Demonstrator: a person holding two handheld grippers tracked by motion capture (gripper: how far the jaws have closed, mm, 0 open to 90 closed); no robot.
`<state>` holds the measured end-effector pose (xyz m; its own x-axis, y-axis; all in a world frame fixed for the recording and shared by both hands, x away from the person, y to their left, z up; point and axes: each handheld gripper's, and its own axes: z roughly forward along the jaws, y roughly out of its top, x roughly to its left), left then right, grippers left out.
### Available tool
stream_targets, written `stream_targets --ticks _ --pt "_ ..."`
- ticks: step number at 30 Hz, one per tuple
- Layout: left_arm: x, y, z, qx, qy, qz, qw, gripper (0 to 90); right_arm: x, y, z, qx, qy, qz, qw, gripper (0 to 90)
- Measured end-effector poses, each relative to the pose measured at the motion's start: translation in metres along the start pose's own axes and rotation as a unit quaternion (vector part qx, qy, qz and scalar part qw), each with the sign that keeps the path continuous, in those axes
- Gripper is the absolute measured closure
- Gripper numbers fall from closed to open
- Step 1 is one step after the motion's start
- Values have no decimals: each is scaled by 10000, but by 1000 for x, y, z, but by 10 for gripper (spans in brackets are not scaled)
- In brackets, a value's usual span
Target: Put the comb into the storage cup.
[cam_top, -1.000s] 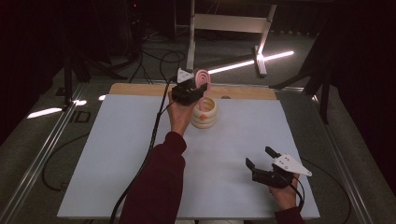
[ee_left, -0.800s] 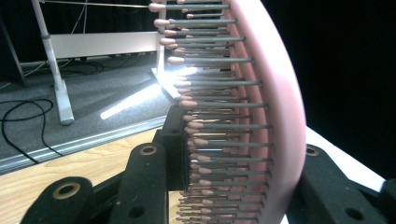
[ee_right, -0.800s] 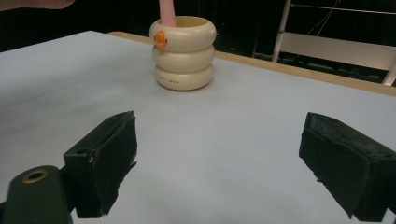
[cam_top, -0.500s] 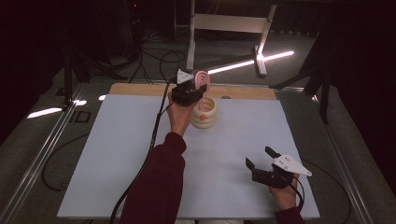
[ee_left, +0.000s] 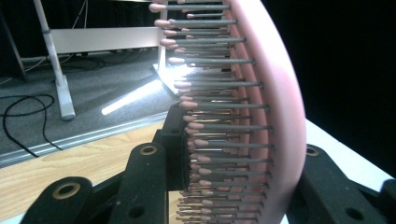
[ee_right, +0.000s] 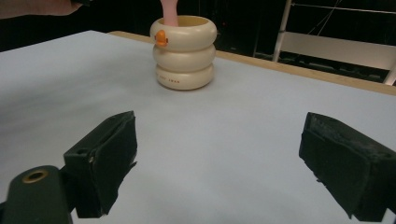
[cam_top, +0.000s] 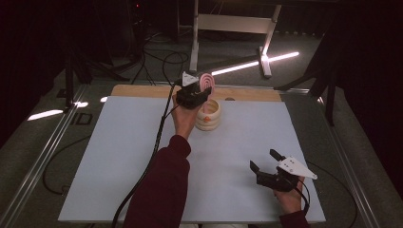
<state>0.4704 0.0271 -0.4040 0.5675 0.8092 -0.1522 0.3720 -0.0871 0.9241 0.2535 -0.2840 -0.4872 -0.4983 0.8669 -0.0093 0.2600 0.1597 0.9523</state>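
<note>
We hold a pink hairbrush (ee_left: 261, 116) clamped between the jaws of our left gripper (cam_top: 194, 93), its head up above a cream ribbed cup (cam_top: 209, 114) that stands on the white bench (cam_top: 119, 156) near the far edge, and the brush's handle reaches down into the cup's mouth. Our right gripper (cam_top: 267, 161) rests low over the near right part of the bench, well apart from the cup, with its jaws spread wide and nothing between them.
</note>
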Motion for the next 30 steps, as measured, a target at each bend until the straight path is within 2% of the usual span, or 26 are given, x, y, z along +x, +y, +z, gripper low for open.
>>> stream_targets --ticks 19,30 --pt "-7 -6 9 -78 28 -10 10000 638 -1 0 0 -12 0 9 10000 120" --pt "-11 -11 15 -10 -2 -42 10000 638 -1 0 0 -11 10 5 10000 120"
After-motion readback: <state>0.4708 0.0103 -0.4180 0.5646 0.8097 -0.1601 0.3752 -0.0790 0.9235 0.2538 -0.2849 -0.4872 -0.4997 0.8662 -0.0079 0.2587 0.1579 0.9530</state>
